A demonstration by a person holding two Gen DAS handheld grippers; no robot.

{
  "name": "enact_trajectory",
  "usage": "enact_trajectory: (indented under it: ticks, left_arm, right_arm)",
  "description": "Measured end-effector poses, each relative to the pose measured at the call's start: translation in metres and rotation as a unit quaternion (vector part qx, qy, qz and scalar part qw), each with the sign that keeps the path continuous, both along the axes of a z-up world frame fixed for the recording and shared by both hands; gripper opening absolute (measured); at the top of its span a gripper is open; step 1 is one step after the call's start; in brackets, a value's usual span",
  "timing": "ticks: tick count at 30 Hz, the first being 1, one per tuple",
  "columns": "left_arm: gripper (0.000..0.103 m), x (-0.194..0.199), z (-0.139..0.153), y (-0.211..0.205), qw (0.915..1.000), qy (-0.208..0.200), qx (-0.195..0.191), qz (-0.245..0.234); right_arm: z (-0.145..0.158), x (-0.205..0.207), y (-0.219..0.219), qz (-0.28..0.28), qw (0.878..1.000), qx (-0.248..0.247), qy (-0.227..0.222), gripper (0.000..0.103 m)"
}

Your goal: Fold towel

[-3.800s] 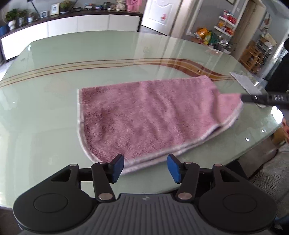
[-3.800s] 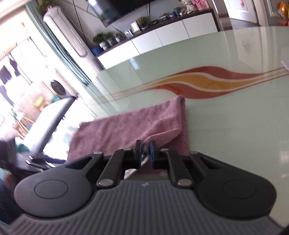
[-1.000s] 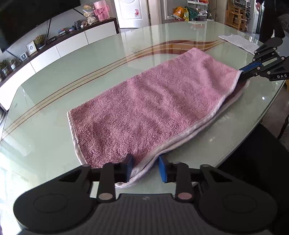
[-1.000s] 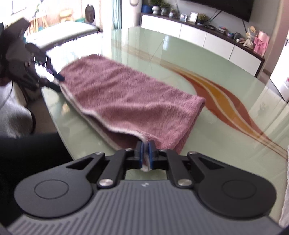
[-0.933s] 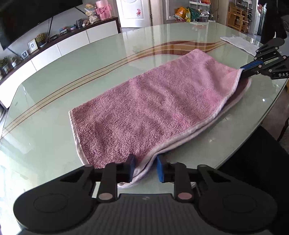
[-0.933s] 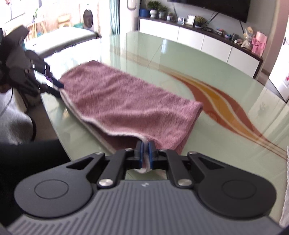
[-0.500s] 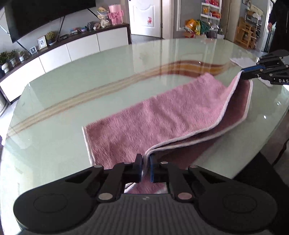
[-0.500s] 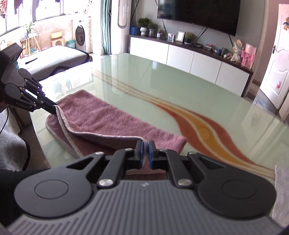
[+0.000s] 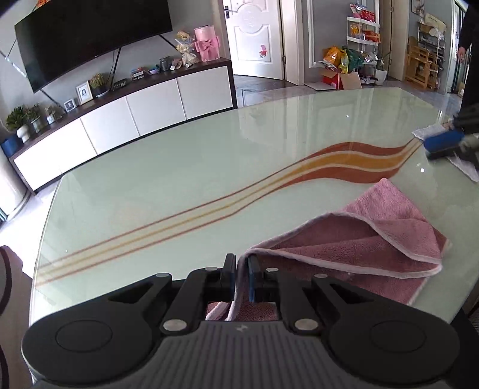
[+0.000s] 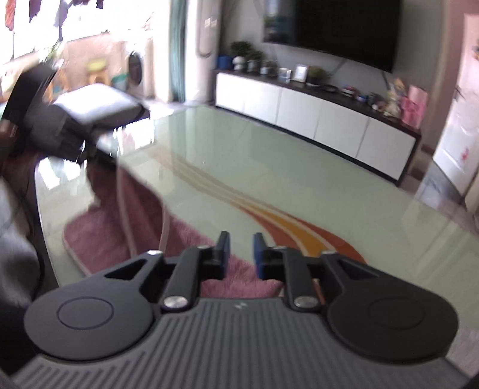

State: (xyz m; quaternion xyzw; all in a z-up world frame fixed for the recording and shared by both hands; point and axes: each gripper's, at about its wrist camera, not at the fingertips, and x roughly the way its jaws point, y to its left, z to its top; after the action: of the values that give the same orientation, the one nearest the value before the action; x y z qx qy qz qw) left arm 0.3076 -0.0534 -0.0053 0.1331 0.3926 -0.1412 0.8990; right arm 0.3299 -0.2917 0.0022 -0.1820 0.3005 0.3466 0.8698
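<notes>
left wrist view: the left gripper [image 9: 242,270] is clenched on the pale hemmed edge of the pink towel [image 9: 386,239], and the pinched corner is lifted clear of the glass table [image 9: 179,179]. from the pads the edge runs off to the right, where the rest of the towel lies in loose, doubled layers near the table's right rim, one flap turned over on top. far right, the blue pads of the right gripper [image 9: 446,143] sit blurred above a white cloth [image 9: 461,166], well apart from the towel. only this view shows the white cloth, the white door [image 9: 254,39] and the shelves of goods behind the table

right wrist view: the right gripper [image 10: 242,250] has its jaws opening, with nothing between them; the towel [image 10: 125,227] lies on the glass below and to the left, some of it passing under the fingers. only this view shows the left gripper [image 10: 51,125] from outside, a dark blurred shape at the left with the towel rising to it in a steep tent. its grip cannot be told here because of the blur. the wall television [image 10: 344,27] and white cabinet [image 10: 314,119] show in both views
</notes>
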Motion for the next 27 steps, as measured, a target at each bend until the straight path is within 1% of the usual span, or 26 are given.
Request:
enact_trajectory:
  ticks: [3, 8, 11, 15, 17, 18, 20, 22, 24, 27]
  left_arm:
    - [0.01, 0.007, -0.003, -0.002, 0.9999, 0.006, 0.008, 0.0]
    - [0.011, 0.016, -0.008, -0.001, 0.9998, 0.015, 0.006, 0.009]
    - [0.011, 0.02, -0.008, 0.001, 0.9998, 0.017, 0.007, 0.012]
    - [0.011, 0.024, -0.011, 0.001, 0.9997, 0.021, 0.007, 0.014]
    - [0.011, 0.025, -0.013, 0.0, 0.9996, 0.023, 0.009, 0.015]
    - [0.011, 0.026, -0.013, 0.0, 0.9995, 0.025, 0.009, 0.015]
    - [0.012, 0.024, -0.014, -0.002, 0.9995, 0.026, 0.011, 0.016]
    - [0.012, 0.023, -0.014, -0.003, 0.9994, 0.027, 0.012, 0.016]
    - [0.012, 0.023, -0.014, -0.003, 0.9994, 0.028, 0.011, 0.017]
    - [0.012, 0.024, -0.011, -0.003, 0.9994, 0.028, 0.008, 0.018]
  right_arm:
    - [-0.02, -0.018, 0.006, 0.048, 0.998, -0.017, 0.037, 0.031]
    - [-0.043, -0.038, 0.029, 0.11, 0.991, -0.043, 0.064, 0.031]
    - [-0.055, -0.043, 0.036, 0.127, 0.987, -0.073, 0.067, 0.031]
    - [-0.066, -0.041, 0.039, 0.123, 0.985, -0.1, 0.062, 0.031]
    - [-0.07, -0.038, 0.04, 0.124, 0.984, -0.11, 0.067, 0.028]
    - [-0.072, -0.036, 0.041, 0.125, 0.983, -0.114, 0.073, 0.022]
    - [-0.073, -0.034, 0.04, 0.119, 0.984, -0.109, 0.079, 0.018]
    - [-0.073, -0.032, 0.039, 0.112, 0.985, -0.101, 0.083, 0.009]
    - [-0.072, -0.031, 0.038, 0.102, 0.987, -0.093, 0.084, 0.007]
    - [-0.062, -0.024, 0.031, 0.081, 0.991, -0.057, 0.089, 0.006]
